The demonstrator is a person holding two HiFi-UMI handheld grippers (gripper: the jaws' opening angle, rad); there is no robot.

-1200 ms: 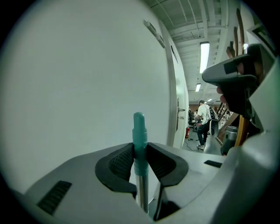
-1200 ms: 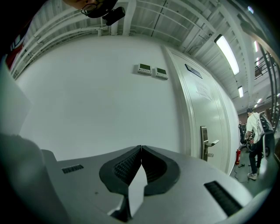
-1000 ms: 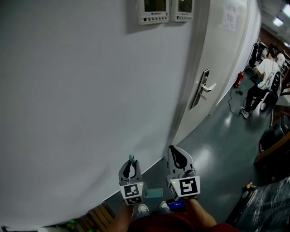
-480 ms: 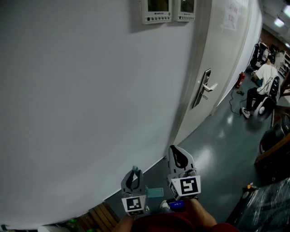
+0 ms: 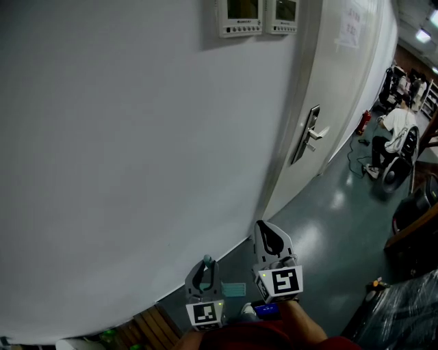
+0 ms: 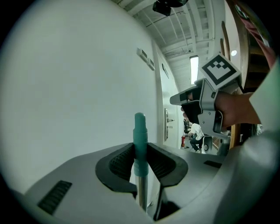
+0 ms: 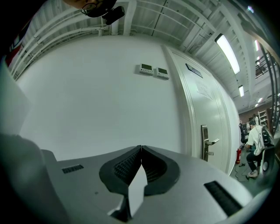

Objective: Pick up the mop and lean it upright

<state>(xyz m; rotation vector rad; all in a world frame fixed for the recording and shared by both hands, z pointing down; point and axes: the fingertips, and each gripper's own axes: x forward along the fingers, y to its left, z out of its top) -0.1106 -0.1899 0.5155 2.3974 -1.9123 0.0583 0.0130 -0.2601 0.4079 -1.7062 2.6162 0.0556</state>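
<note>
The mop's handle has a teal top over a metal shaft and stands upright between the jaws of my left gripper, which is shut on it. In the head view the teal tip pokes out above the left gripper, close to the white wall. A pale teal pad, probably the mop head, lies on the floor just below. My right gripper is held level beside it, shut and empty, with its pads meeting.
A white wall fills the left and centre. A white door with a lever handle stands to the right, under two wall panels. A seated person is far down the corridor. A plastic-wrapped bulk sits at bottom right.
My left gripper has slid down and slightly right in the head view, carrying the mop handle with it. The right gripper has stayed put.
</note>
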